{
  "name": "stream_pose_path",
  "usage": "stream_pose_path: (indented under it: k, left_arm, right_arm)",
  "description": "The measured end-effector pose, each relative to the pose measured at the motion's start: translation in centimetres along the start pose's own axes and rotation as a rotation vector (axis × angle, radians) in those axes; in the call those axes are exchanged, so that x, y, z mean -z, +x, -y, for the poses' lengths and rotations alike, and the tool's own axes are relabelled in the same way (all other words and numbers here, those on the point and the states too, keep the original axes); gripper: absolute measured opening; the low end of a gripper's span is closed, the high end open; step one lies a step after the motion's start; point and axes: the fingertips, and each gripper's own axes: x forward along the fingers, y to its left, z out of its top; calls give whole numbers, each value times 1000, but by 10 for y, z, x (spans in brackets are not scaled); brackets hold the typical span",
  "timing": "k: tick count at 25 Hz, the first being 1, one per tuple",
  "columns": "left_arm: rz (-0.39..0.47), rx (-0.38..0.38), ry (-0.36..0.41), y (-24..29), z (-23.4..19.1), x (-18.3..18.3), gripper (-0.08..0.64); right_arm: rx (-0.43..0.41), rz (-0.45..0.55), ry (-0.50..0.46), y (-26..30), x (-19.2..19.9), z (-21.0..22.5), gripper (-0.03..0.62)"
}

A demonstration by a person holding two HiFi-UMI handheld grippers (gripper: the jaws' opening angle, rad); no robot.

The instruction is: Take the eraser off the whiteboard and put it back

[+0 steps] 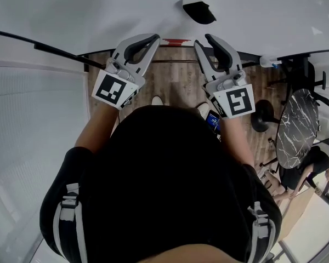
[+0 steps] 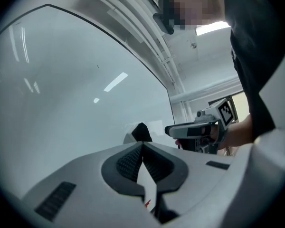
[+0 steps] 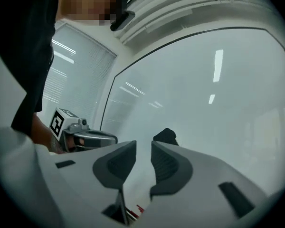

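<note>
The eraser [image 1: 196, 10], black with a white back, sticks to the whiteboard [image 1: 88, 15] just beyond both grippers. My left gripper [image 1: 152, 39] points level at the board, below and left of the eraser, with its jaws closed tip to tip and nothing between them. My right gripper [image 1: 204, 41] points at the board right below the eraser, its jaws a narrow gap apart and empty. In the left gripper view the eraser [image 2: 141, 131] shows past the shut tips [image 2: 142, 146], with the right gripper [image 2: 183, 129] beside it. From the right gripper [image 3: 143, 145], the eraser [image 3: 165, 136] lies ahead, slightly right.
A red marker [image 1: 175, 41] lies on the ledge under the board. White blinds [image 1: 38, 119] fill the left side. A round marble table [image 1: 297, 127], black chairs and a seated person [image 1: 318, 171] are at the right, over a wooden floor.
</note>
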Motion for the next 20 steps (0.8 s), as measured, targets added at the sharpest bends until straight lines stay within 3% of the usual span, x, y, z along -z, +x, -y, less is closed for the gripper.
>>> stream_pose_path:
  k: [5,10,15,20]
  left_arm:
    - [-6,23,-7,4,14,6,3]
    - [-23,56,-18,2,28,17,5]
    - [-102,74,-43,1,34,39,4]
    - [-87,79,-74,5,33,47,3]
  right_arm:
    - [-68,26,87,-9,7,-16,6]
    - [-75,-20,151,-20,31,-17,3]
    - [-61,-41,168,-28,49,-14,3]
    - [-44,-48,187,-26,57,-11,2]
